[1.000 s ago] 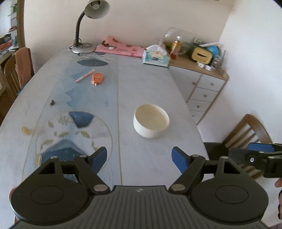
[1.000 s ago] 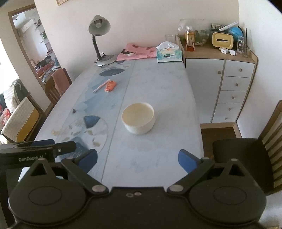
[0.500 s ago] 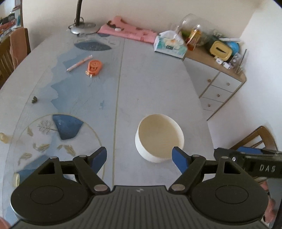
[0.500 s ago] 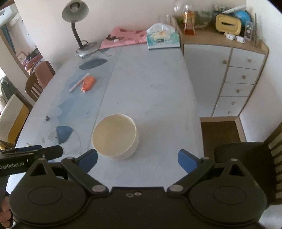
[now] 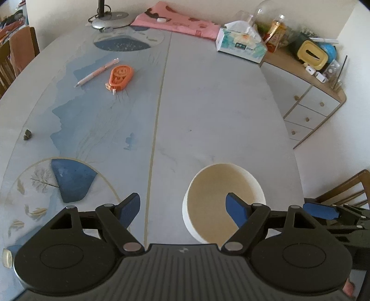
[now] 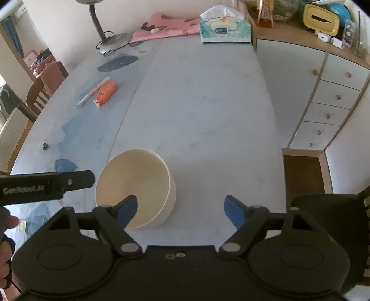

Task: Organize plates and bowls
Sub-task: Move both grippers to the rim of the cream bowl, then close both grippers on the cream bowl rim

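A cream bowl (image 5: 219,185) (image 6: 138,176) stands upright and empty on the pale blue table (image 5: 208,104), near its right edge. My left gripper (image 5: 182,209) is open and straddles the bowl's left wall: its right finger hangs over the inside, its left finger outside. My right gripper (image 6: 180,211) straddles the bowl's right wall with its left finger inside; its jaws are closing, and the pads are clear of the wall. Each gripper shows at the edge of the other's view, the right gripper (image 5: 321,210) and the left gripper (image 6: 46,185).
Farther up the table lie a pink pen (image 5: 97,73) and an orange correction tape (image 5: 120,76). At the far end are a lamp base (image 5: 111,18), a pink cloth (image 5: 178,23) and a tissue box (image 5: 240,45). A drawer cabinet (image 6: 323,92) and a dark chair (image 6: 323,208) stand to the right.
Both grippers have come forward and down onto the bowl, which now sits between them with one finger of each over its inside. The right gripper's jaws have narrowed.
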The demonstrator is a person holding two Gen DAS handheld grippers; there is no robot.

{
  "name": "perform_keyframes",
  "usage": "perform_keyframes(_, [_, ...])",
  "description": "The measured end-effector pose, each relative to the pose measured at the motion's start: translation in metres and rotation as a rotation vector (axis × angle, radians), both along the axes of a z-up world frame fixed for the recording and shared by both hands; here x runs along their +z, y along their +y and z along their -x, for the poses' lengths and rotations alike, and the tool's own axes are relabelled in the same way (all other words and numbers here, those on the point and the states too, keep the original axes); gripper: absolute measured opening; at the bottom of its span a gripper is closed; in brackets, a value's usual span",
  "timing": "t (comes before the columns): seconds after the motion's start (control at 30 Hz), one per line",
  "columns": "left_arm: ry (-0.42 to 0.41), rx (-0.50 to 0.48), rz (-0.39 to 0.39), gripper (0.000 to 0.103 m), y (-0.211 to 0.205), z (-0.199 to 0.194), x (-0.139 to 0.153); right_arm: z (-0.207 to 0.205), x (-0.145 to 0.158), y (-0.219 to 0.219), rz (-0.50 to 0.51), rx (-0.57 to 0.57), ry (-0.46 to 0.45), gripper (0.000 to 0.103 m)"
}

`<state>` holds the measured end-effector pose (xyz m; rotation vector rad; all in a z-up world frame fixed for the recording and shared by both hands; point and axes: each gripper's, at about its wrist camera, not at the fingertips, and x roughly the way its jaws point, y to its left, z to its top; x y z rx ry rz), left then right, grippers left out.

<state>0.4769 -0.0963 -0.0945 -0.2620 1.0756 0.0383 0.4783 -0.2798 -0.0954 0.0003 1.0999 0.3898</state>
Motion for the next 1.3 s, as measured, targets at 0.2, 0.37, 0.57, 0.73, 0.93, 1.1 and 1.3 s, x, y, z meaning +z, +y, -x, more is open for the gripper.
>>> perform_keyframes(0.2, [0.02, 0.006, -0.021, 0.081, -0.007, -0.013, -0.013, -0.012, -0.011, 0.009, 0.009, 0.022, 0.006, 0.076])
perform_keyframes(0.37, [0.032, -0.001, -0.027, 0.076, -0.013, -0.019, -0.023, -0.016, -0.022, 0.013, 0.019, 0.037, 0.022, 0.066])
perform_keyframes(0.57, [0.058, -0.011, -0.015, 0.048, -0.018, -0.024, -0.033, -0.018, -0.03, 0.017, 0.025, 0.047, 0.037, 0.05])
perform_keyframes(0.73, [0.087, -0.015, 0.0, 0.03, -0.017, -0.028, -0.04, -0.019, -0.032, 0.02, 0.035, 0.06, 0.039, 0.04])
perform_keyframes(0.93, [0.107, -0.022, -0.025, 0.017, -0.02, -0.028, -0.042, -0.018, -0.033, 0.024, 0.054, 0.057, 0.041, 0.023])
perform_keyframes(1.1, [0.116, -0.027, -0.061, 0.011, -0.023, -0.025, -0.043, -0.013, -0.033, 0.029, 0.077, 0.059, 0.037, 0.013])
perform_keyframes(1.3, [0.119, -0.038, -0.085, 0.006, -0.023, -0.016, -0.042, -0.002, -0.033, 0.033, 0.097, 0.049, 0.043, 0.011])
